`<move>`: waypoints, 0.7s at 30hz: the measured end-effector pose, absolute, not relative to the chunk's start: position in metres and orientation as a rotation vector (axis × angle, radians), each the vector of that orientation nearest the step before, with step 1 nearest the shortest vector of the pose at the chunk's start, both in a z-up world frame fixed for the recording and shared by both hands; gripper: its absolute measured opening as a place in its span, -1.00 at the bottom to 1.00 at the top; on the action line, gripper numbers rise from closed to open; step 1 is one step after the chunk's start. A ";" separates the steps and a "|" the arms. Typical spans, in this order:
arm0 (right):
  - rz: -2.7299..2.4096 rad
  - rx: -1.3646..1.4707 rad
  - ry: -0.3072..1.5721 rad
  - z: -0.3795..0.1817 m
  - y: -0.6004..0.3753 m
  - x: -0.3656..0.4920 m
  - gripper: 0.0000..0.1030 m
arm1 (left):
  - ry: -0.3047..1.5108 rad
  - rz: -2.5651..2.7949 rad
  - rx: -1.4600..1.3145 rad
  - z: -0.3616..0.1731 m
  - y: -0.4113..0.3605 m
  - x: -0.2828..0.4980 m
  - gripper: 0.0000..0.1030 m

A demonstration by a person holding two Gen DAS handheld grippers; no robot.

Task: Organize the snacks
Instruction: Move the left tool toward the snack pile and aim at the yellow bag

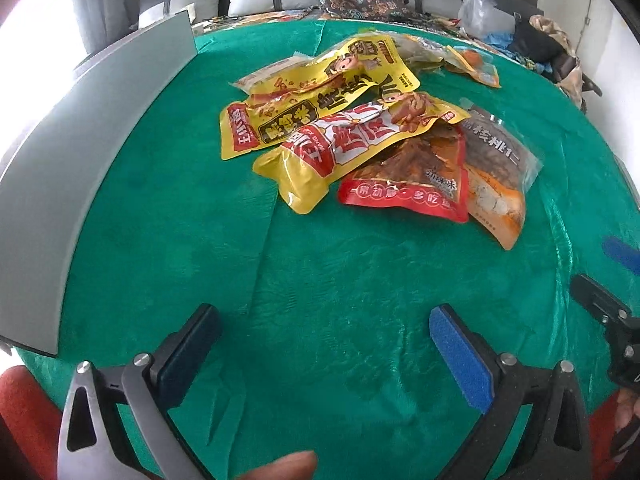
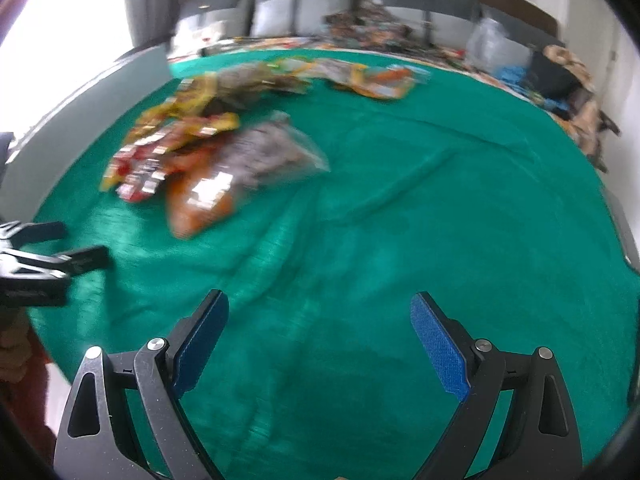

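Both wide open and empty above a green-covered table (image 1: 320, 280): left gripper (image 1: 324, 344) facing a heap of snack packets (image 1: 360, 136) near the middle, right gripper (image 2: 320, 328) aimed at bare cloth, its view blurred. Grey bin wall (image 1: 80, 168) at left, apparently the destination. Sorting seemingly at the outset, no packet yet lifted. Next: reaching forward, closing on one loose edge, likely the nearest yellow packet (image 1: 304, 172).
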State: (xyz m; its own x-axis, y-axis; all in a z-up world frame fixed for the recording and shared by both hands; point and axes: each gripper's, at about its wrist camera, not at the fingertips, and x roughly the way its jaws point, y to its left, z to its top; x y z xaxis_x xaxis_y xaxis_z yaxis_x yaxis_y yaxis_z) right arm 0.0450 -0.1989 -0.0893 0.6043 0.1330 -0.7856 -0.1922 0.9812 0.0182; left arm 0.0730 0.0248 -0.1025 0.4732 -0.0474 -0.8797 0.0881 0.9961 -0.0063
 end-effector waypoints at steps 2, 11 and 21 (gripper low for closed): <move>0.244 -0.104 0.896 -0.085 -0.179 0.053 0.83 | 1.090 -0.080 0.041 -0.102 0.027 0.074 1.00; 0.318 -0.147 0.992 -0.103 -0.158 0.128 0.83 | 1.106 -0.075 0.040 -0.104 0.041 0.069 1.00; -0.088 0.069 0.982 -0.101 -0.280 0.116 0.83 | 1.102 -0.067 0.033 -0.104 0.041 0.068 1.00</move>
State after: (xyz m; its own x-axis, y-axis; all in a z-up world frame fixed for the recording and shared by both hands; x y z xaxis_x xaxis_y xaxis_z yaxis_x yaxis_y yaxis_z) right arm 0.1155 -0.2804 -0.1015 0.5526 -0.0431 -0.8323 0.1052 0.9943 0.0183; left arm 0.0680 0.0414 -0.1035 0.4502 -0.0380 -0.8921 0.0705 0.9975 -0.0069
